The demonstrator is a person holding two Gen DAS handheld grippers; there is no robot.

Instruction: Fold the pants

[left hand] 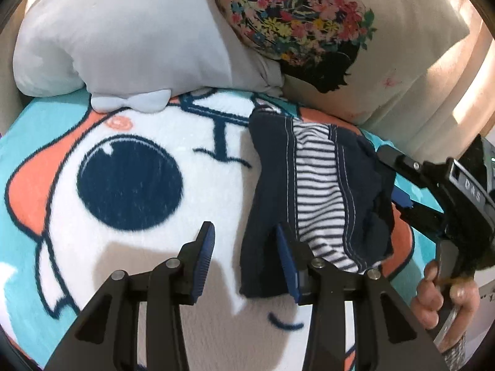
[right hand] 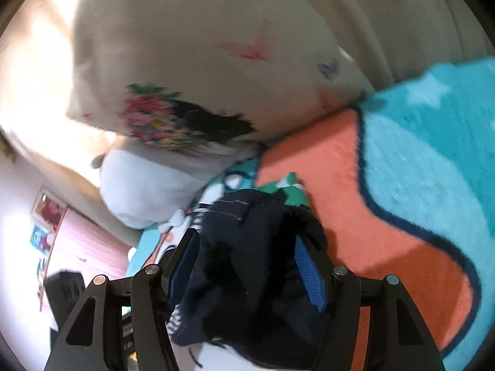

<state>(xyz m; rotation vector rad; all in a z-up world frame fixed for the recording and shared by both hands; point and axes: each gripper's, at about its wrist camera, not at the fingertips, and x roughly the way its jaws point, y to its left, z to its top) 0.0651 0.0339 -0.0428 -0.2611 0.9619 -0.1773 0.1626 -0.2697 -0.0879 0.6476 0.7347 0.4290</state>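
On the cartoon fleece blanket (left hand: 130, 262), right of centre: navy pants (left hand: 312, 191), mid-fold.

Left to right: grey plush pillow (left hand: 123, 37) at the blanket's far-left edge, floral-print cushion (left hand: 324, 31) at the far-right. Left gripper (left hand: 244, 259) is released, jaws spread and empty; its right pad sits against the pants' near-left edge, the left pad over bare blanket. Pants lie long axis near-to-far, striped lining (left hand: 318, 185) showing down the middle, ahead-right of the left gripper. Right gripper (right hand: 247, 266) has bunched navy cloth between the jaws at the pants' right edge; looks clenched on it, and the view is blurred. Judgement: the right arm carries the fold leftward across that axis; the left is nearest to pin the near-left edge.
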